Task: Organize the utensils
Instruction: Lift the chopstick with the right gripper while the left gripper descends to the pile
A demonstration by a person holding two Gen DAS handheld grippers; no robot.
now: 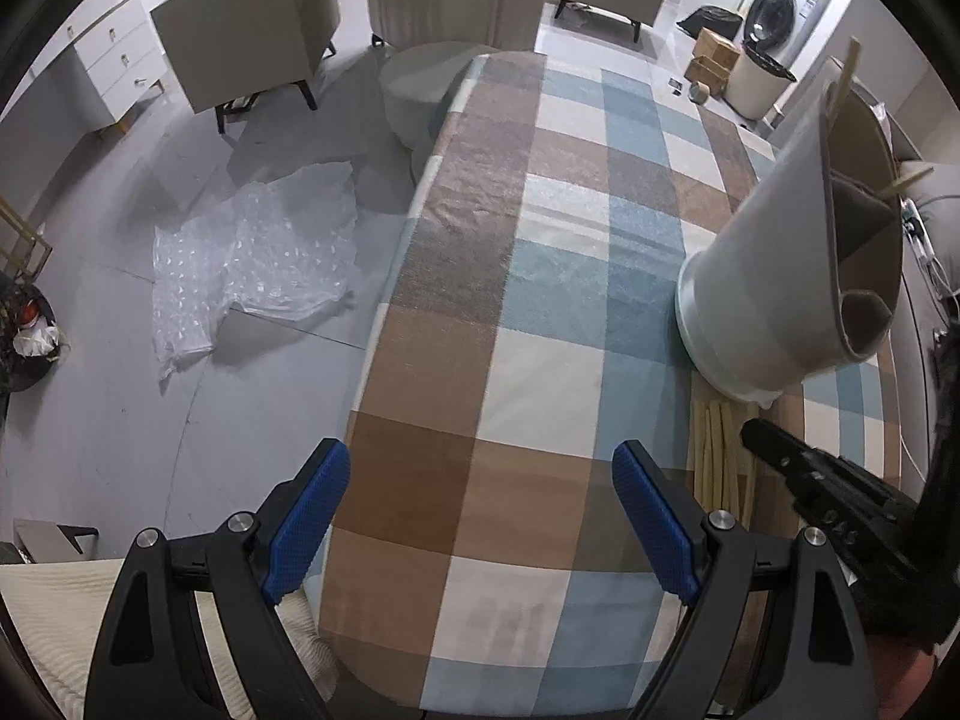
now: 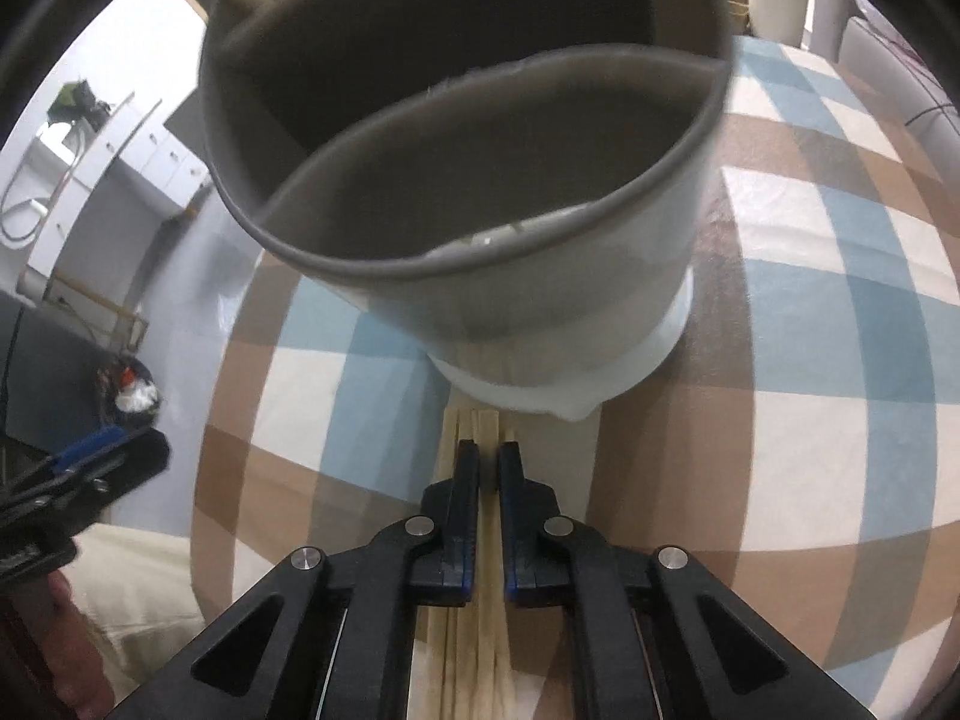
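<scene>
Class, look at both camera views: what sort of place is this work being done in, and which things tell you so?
Probably a home living or utility space: grey upholstered armchairs, a white front-loading washing machine and a table under a brown, blue and cream checked tablecloth.

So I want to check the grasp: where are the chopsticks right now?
The chopsticks lie on the checked tablecloth just in front of the white holder, with the right gripper closed over the bundle.
</scene>
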